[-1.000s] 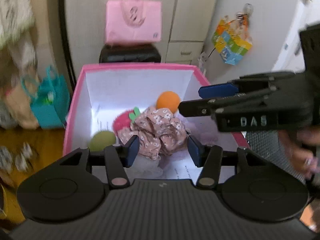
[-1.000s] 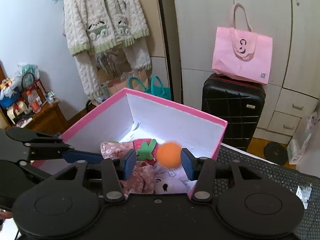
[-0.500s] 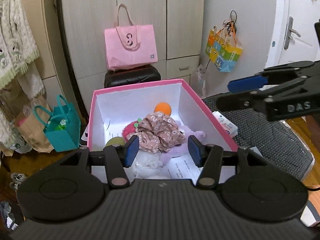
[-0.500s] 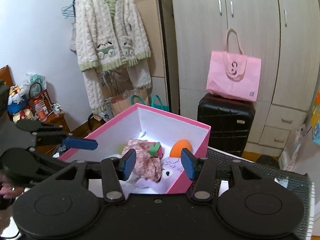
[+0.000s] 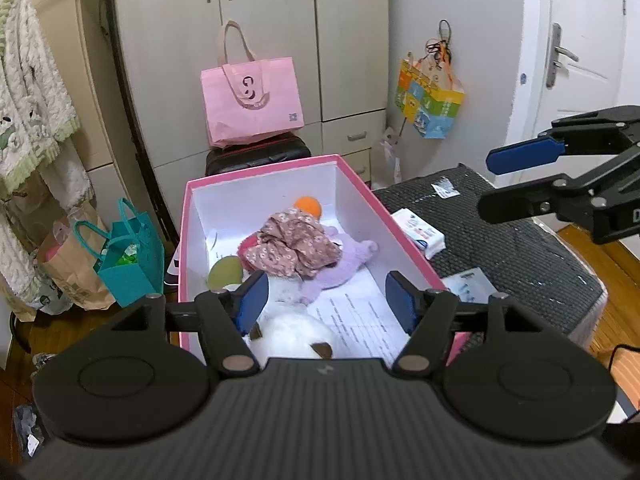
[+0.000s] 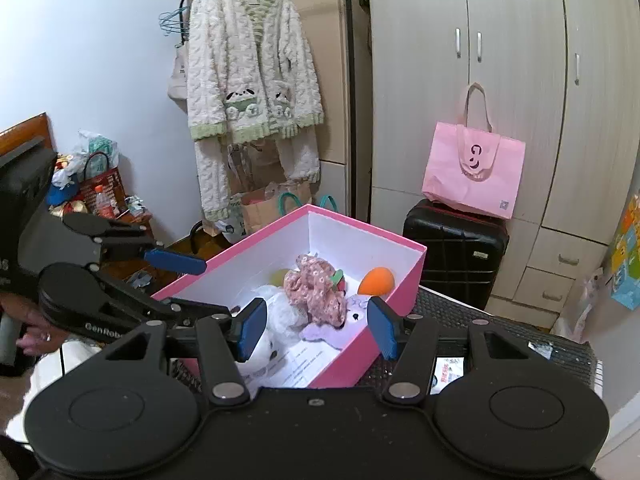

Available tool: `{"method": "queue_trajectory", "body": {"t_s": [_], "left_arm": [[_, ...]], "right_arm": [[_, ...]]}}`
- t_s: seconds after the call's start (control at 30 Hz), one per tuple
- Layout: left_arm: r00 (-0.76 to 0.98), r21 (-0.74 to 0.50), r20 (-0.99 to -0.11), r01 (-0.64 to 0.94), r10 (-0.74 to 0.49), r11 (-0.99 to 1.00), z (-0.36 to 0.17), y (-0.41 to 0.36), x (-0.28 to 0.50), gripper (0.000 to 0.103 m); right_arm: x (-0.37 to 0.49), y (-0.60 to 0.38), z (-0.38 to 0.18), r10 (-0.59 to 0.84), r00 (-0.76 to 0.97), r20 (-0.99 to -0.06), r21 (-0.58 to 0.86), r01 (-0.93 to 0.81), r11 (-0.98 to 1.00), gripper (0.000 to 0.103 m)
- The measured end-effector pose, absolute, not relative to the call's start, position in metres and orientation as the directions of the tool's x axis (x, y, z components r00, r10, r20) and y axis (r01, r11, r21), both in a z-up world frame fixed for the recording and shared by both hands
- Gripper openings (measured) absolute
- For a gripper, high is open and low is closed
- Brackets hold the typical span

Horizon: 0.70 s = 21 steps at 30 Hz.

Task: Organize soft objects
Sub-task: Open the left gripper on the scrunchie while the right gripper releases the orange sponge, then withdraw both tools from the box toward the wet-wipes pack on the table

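Pink box holds floral cloth, plush toys; left hand-held gripper, right hand-held gripper empty, jaws opening.

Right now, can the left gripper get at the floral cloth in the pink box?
Probably yes. The left gripper is empty, jaws opening, aimed down into the open-topped pink box. The floral cloth lies on top of the pile, uncovered. The right gripper is off to the side, not in the way.

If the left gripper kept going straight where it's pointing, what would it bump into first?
Probably the white plush toy lying at the near end of the pink box. The left gripper is empty, its jaws opening. Depth is hard to judge.
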<state>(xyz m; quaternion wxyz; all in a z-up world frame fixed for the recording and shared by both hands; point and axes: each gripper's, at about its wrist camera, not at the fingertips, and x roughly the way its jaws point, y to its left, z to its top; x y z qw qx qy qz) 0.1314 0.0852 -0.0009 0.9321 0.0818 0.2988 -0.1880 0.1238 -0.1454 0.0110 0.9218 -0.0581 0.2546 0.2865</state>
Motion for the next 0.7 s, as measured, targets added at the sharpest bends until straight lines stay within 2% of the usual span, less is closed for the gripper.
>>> {"method": "queue_trajectory", "body": {"t_s": [0.27, 0.57, 0.7], "left_arm": [[0.759, 0.073, -0.589, 0.392, -0.278, 0.917, 0.004, 0.075, 0.11, 0.071], [0.72, 0.054, -0.606, 0.462, -0.339, 0.885, 0.011, 0.057, 0.081, 0.077], [0.698, 0.036, -0.611, 0.495, -0.373, 0.868, 0.01, 0.045, 0.072, 0.077]], "right_arm": [[0.084, -0.164, 0.017, 0.495, 0.712, -0.498, 0.005, -0.568, 0.823, 0.067], [0.05, -0.188, 0.013, 0.467, 0.722, -0.511, -0.03, -0.558, 0.829, 0.071], [0.036, -0.197, 0.006, 0.458, 0.723, -0.517, -0.046, -0.558, 0.829, 0.077]]}}
